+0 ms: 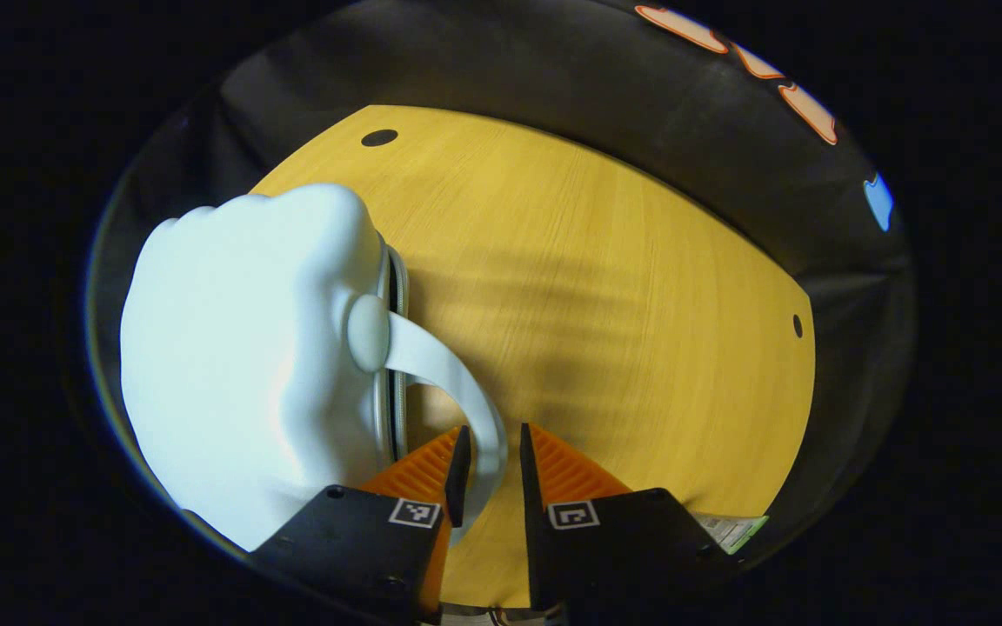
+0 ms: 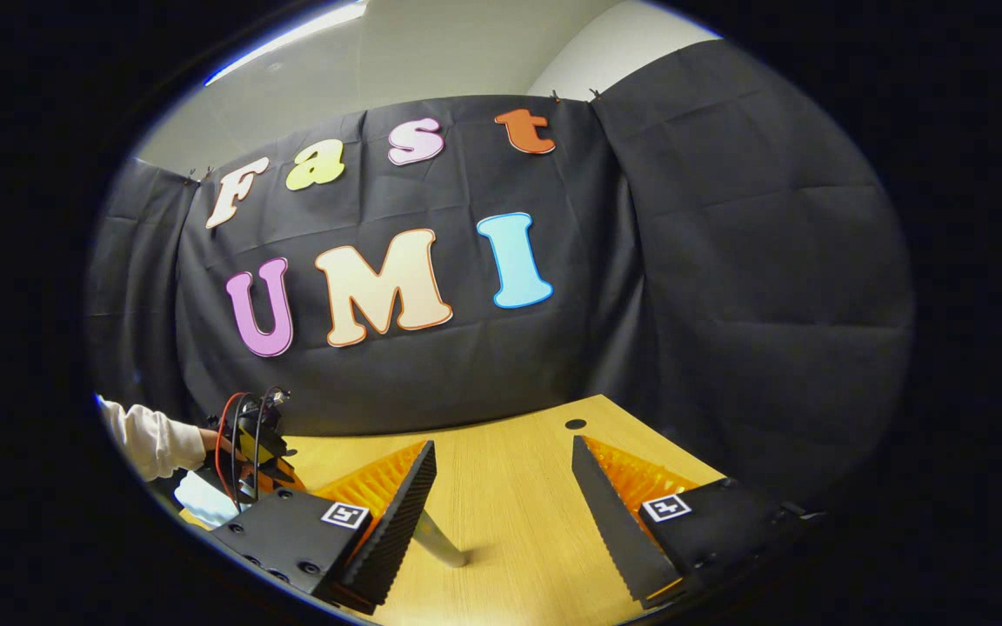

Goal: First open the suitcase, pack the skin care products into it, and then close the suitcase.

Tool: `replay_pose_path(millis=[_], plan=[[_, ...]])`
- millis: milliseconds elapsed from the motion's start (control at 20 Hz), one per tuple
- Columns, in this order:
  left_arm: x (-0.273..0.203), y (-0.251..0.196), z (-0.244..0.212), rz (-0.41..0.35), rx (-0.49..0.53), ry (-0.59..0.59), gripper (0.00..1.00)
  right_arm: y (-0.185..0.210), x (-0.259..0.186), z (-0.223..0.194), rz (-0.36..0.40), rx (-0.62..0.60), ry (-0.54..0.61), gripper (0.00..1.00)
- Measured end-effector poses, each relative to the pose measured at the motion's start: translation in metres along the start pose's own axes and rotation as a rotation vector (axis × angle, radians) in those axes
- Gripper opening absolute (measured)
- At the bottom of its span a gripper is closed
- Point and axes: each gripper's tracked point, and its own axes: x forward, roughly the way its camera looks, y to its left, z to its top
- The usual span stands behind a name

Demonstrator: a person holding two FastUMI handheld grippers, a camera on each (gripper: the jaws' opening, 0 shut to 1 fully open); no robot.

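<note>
Now suitcase [image 1: 240, 348] handle [image 1: 457, 391] between left gripper [image 1: 488, 469] fingers, on table [image 1: 623, 304]

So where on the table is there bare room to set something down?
The widest free patch of the table runs from the white suitcase across to the far and right edges by the booth wall. It is crowded at the near left, where the left gripper closes around the suitcase handle. Between the right gripper fingers the wood is bare too.

Suitcase [image 1: 240, 348], left of the left gripper view: lower shell cut off by the frame edge; handle strap [image 1: 457, 382] partly hidden behind the left gripper [image 1: 490, 469] fingers, contact not determinable. Sleeve [image 2: 149, 439], lower left of the right gripper view: cut off at the edge. Metallic cylinder [image 2: 440, 539], bottom centre: upper end hidden behind a finger, identity unclear.
</note>
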Motion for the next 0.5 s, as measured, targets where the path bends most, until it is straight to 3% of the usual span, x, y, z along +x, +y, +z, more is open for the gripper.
replay_pose_path(millis=[50,150,500], plan=[[0.003,0.001,0.0,0.005,0.002,0.005,0.21,-0.002,0.001,0.0,-0.004,-0.001,-0.001,0.98],[0.007,0.001,0.0,0.017,0.007,0.01,0.14,-0.004,0.002,-0.002,-0.009,-0.003,0.005,0.98],[0.021,0.006,-0.006,0.066,0.029,0.059,0.11,-0.008,0.004,-0.004,-0.017,-0.012,0.009,0.98]])
